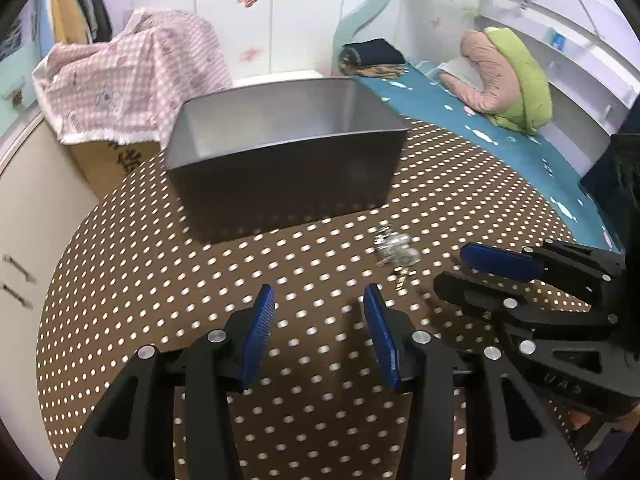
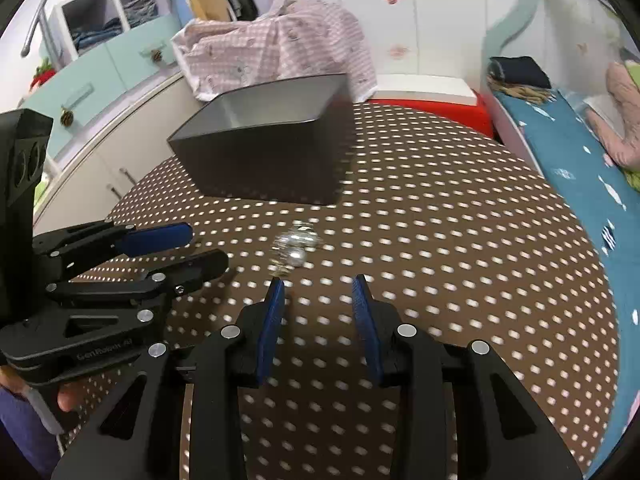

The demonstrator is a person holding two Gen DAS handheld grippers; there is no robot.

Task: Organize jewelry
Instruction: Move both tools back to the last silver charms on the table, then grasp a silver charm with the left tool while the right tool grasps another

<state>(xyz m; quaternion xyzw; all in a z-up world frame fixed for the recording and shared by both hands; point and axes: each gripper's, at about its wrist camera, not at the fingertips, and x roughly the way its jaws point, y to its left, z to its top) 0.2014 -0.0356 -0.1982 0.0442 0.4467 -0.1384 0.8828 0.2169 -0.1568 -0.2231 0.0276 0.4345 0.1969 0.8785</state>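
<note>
Jewelry point(image 1: 394, 250), seemingly silver beads, lies blurred on the dotted table point(image 1: 160, 264); left gripper point(image 1: 319, 300) and right gripper point(image 2: 319, 286) hover with jaws apart, empty.

Left claw point(image 1: 318, 300): tilted steeply downward, blue-padded fingers point(image 1: 260, 332) parted, nothing between them. Right claw point(image 2: 320, 292): angled down likewise, blue pads point(image 2: 272, 328) apart, gap bare. Seen from the left wrist, right claw point(image 1: 468, 268) lying on its side, one finger above the other, pointing across toward the left claw's front. Seen from the right wrist, left claw point(image 2: 200, 246) mirrored likewise. Fingertips of a hand point(image 2: 66, 396) gripping beneath the left claw's body.
</note>
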